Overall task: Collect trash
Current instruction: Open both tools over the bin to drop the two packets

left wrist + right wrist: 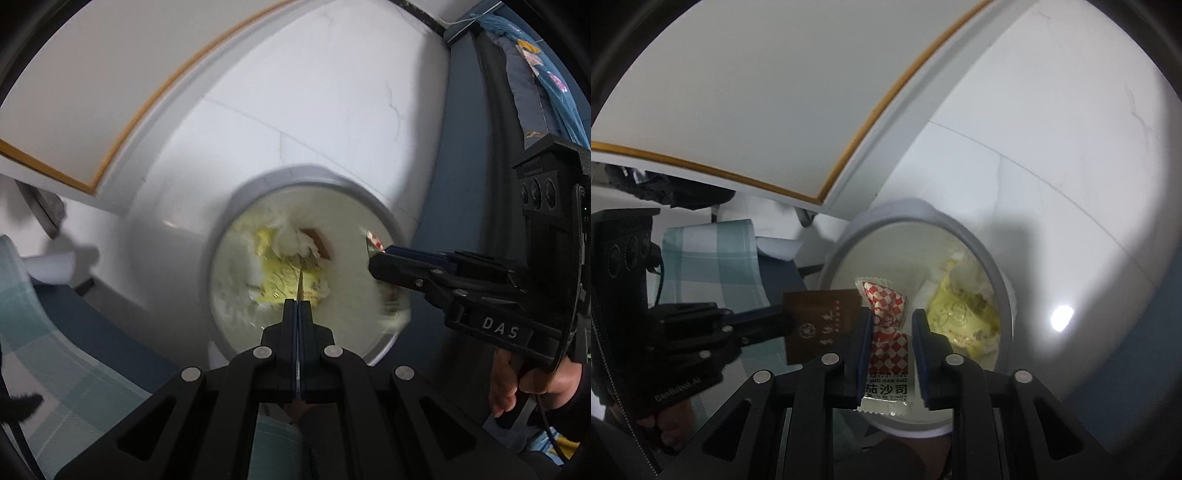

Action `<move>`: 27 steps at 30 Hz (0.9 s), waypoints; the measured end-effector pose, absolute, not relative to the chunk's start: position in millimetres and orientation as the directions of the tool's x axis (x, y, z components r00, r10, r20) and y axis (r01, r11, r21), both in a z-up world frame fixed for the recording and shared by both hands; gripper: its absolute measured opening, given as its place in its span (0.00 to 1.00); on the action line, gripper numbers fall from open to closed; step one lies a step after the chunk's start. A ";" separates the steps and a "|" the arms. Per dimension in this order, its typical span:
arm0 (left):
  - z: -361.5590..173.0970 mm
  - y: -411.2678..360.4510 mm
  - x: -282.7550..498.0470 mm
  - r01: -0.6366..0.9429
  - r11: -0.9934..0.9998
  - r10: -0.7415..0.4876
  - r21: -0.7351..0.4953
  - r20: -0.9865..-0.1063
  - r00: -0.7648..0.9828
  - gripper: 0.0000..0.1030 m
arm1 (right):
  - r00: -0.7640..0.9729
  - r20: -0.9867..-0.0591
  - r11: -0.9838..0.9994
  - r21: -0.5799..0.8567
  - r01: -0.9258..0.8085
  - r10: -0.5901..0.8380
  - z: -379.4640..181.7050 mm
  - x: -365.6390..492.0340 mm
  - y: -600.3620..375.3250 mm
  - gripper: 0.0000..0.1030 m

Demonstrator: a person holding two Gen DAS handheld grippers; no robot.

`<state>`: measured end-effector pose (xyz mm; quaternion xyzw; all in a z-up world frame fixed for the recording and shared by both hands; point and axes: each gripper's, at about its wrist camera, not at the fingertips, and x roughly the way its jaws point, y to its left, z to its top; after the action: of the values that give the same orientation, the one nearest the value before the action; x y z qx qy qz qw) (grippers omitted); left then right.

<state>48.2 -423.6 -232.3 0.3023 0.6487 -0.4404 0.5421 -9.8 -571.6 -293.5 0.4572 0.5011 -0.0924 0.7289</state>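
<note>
A round grey-rimmed trash bin stands on the white floor, holding yellow wrappers and white tissue. My left gripper is shut on a thin brown sachet, seen edge-on in the left wrist view, above the bin's near side. My right gripper is over the bin with its jaws parted around a red-and-white checked ketchup packet; the pads do not press it.
A white panel with a wooden edge stands behind the bin. A teal checked cloth lies to the left. Blue patterned bedding is at the right.
</note>
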 end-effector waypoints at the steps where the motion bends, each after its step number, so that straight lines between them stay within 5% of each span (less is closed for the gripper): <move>1: -236.5 -424.3 48.1 0.869 0.441 -0.069 -0.225 -0.974 -0.217 0.00 | 0.467 -0.822 0.562 0.565 0.604 0.326 -299.0 -10.3 -570.2 0.23; 11: -252.7 -423.0 52.7 0.851 0.471 -0.009 -0.232 -0.966 -0.259 0.00 | 0.420 -0.843 0.551 0.537 0.639 0.335 -311.1 -18.6 -568.6 0.28; 19: -254.0 -416.7 61.9 0.836 0.501 -0.038 -0.223 -0.971 -0.236 0.45 | 0.404 -0.860 0.562 0.509 0.652 0.310 -305.7 -28.9 -567.4 0.31; 27: -229.7 -418.1 63.3 0.862 0.483 -0.090 -0.156 -0.988 -0.128 0.65 | 0.404 -0.868 0.567 0.495 0.658 0.288 -296.5 -28.8 -569.2 0.42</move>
<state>63.3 -418.1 -229.7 0.3056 0.6317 -0.4064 0.5852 -28.8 -569.2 -296.5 0.4463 0.5298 -0.1307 0.7092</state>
